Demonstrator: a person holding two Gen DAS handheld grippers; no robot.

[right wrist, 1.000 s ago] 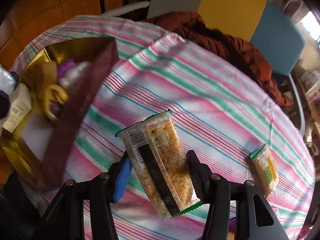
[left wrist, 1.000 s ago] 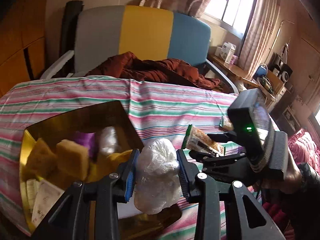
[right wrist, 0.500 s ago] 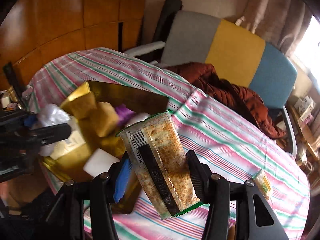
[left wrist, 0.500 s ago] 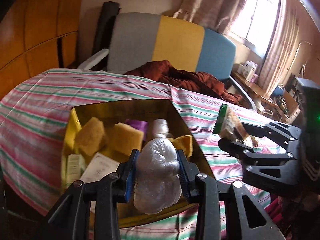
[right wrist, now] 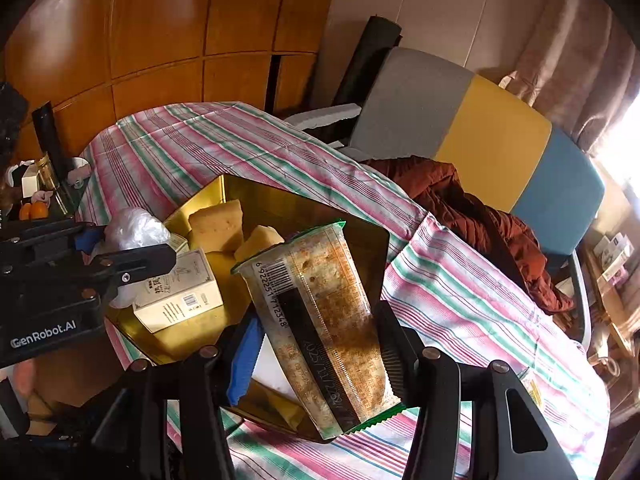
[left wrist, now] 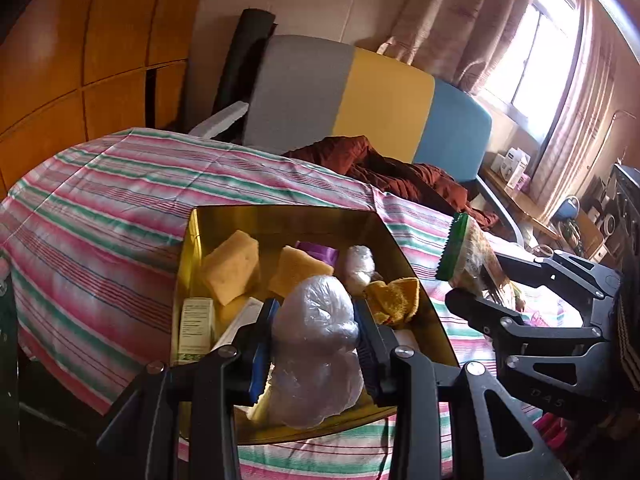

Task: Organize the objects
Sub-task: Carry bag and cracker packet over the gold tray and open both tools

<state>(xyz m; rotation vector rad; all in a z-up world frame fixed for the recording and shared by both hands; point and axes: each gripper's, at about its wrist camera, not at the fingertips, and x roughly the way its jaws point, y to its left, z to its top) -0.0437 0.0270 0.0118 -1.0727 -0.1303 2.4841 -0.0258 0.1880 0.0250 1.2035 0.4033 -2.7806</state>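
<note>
- Left gripper (left wrist: 316, 344): jaws narrowly apart, clamped on a crumpled clear plastic bag (left wrist: 318, 350), held above the near edge of the shiny gold rectangular tin (left wrist: 280, 218);
- Right gripper (right wrist: 320, 344): slightly wider, clamped on a transparent green-edged cracker packet (right wrist: 320, 320), held over the tin's right side;
- Tin sits on the striped-cloth counter (left wrist: 100, 200), holding yellow sponges (left wrist: 232, 266) and a white carton (right wrist: 178, 292); a second green-edged packet (right wrist: 532, 388) lies on the cloth well apart.

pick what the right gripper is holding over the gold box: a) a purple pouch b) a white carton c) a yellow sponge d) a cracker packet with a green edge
d: the right gripper is shut on the cracker packet, barcode and green crimped edge showing, above the gold box.
</note>
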